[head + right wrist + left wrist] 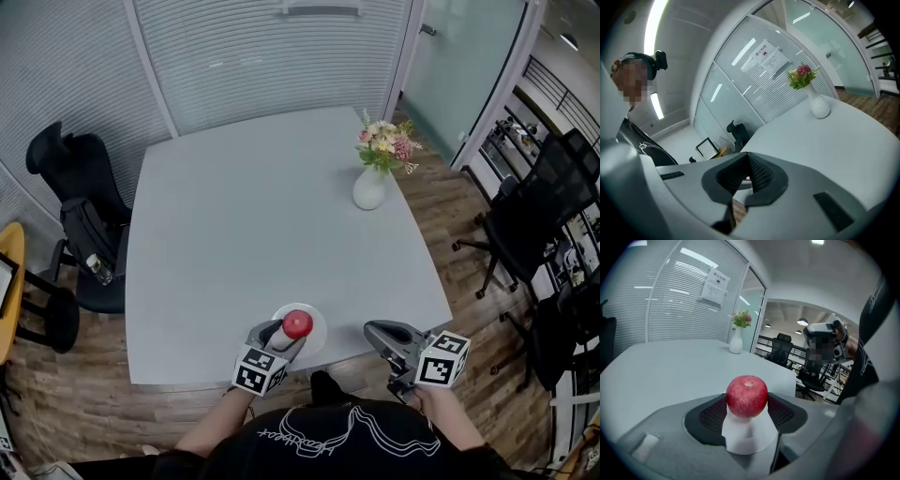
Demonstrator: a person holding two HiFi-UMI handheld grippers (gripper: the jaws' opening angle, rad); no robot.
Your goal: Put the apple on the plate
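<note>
A red apple (297, 323) sits between the jaws of my left gripper (286, 334), which is shut on it. It is right over a small white plate (317, 339) near the table's front edge. I cannot tell whether the apple touches the plate. In the left gripper view both dark pads (711, 416) press the apple (747, 396) from the sides, and the plate (747, 439) shows below it. My right gripper (371, 329) hovers at the front edge to the right of the plate, shut and empty, its pads (759, 173) meeting.
The pale grey table (272, 216) carries a white vase of flowers (369, 186) at its far right. Black office chairs stand to the left (84, 216) and right (539, 220). Slatted glass walls close off the back. The floor is wood.
</note>
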